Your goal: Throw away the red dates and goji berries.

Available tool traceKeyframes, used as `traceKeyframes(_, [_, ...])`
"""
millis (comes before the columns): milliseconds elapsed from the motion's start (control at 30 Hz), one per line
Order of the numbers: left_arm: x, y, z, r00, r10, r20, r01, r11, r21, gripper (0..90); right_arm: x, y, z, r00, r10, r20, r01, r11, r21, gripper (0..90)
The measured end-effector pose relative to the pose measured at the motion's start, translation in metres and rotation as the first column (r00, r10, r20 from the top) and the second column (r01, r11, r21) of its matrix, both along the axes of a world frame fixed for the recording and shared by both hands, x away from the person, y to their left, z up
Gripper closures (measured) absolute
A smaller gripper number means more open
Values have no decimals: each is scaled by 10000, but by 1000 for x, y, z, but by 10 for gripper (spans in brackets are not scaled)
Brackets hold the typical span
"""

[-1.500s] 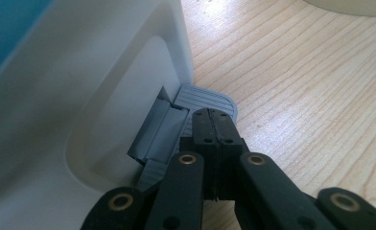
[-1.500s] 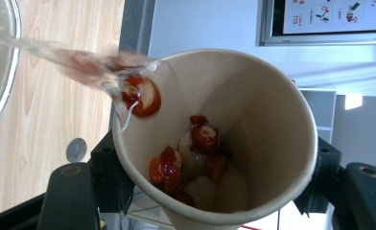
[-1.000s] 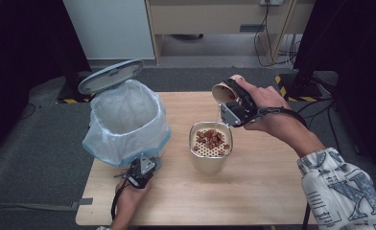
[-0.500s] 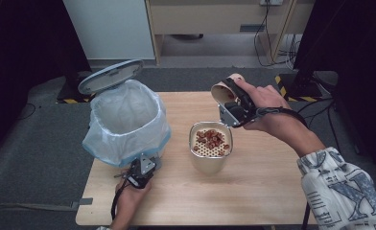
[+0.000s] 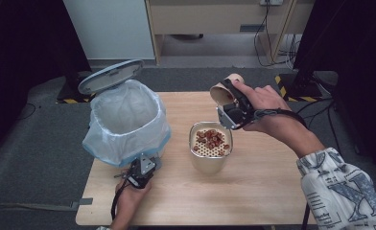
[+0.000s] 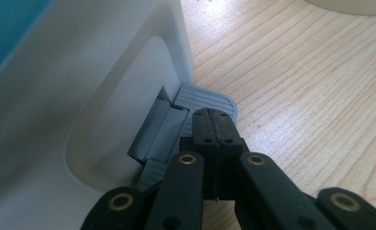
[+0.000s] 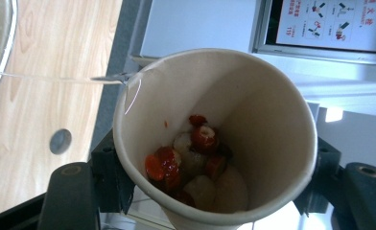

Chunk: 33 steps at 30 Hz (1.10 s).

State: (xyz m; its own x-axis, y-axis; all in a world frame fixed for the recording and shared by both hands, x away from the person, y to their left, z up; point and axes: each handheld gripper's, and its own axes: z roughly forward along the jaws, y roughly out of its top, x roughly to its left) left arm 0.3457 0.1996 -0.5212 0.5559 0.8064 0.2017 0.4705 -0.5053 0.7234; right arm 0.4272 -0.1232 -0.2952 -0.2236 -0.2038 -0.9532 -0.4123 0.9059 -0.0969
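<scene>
The left gripper (image 6: 214,125) has its jaws pressed together with nothing between them, their tips resting on the grey foot pedal (image 6: 203,98) at the base of the white pedal bin (image 5: 128,122); in the left gripper view the bin's wall is cut off at the top and left edges, so its rim cannot be seen there. The right gripper (image 5: 229,103) is clamped on a paper cup (image 7: 215,134), held tipped on its side above the table (image 5: 272,191), with the person's hand (image 5: 263,108) hiding much of the tool from above. In the right gripper view, red and pale pieces of food (image 7: 195,167) lie inside the cup, and the cup's wall covers most of both jaws. Just below the cup stands a beige container with a perforated strainer insert (image 5: 211,143) holding more red pieces. The bin's lid (image 5: 110,75) stands open, a pale plastic liner (image 5: 123,139) folded over its rim. Dark surroundings beyond the table are hard to make out.
</scene>
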Motion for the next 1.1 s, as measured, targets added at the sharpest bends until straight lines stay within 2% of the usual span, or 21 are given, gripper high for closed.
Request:
traceKeyframes(133, [0,0,0,10000,3,-3,-3,10000,-2,898,-2,2,-2,9986,75,517,-44,9982,-595,314])
traceKeyframes(533, [0,0,0,10000,0,-5,0,10000,12,898,-3,0,4,9977,112,665,-75,9984,-553,316])
traceKeyframes(767, [0,0,0,10000,13,-2,-13,10000,-4,898,-3,-1,7,9963,-53,853,96,9987,-509,318])
traceKeyframes(800, [0,0,0,10000,12,-15,-12,10000,-12,898,-2,1,4,9961,-7,888,65,9978,-655,319])
traceKeyframes(833, [0,0,0,10000,5,-25,-5,10000,6,898,-2,4,-4,9978,47,666,19,9951,-987,319])
traceKeyframes(867, [0,0,0,10000,6,-26,-6,10000,-1,898,-3,7,-12,9993,163,325,-117,9903,-1387,319])
traceKeyframes(900, [0,0,0,10000,8,-33,-8,10000,-10,898,-4,10,-20,9994,223,273,-169,9827,-1847,319])
traceKeyframes(933, [0,0,0,10000,9,-32,-9,10000,-8,898,-4,12,-24,9989,337,334,-260,9778,-2080,320])
traceKeyframes(967, [0,0,0,10000,7,-34,-7,10000,-10,898,-4,13,-24,9991,275,308,-204,9773,-2110,319])
traceKeyframes(1067, [0,0,0,10000,4,-13,-4,10000,1,898,-1,11,-11,9982,107,587,-25,9904,-1385,319])
traceKeyframes(1100, [0,0,0,10000,2,-27,-2,10000,5,898,-1,11,-10,9982,90,595,-12,9916,-1296,320])
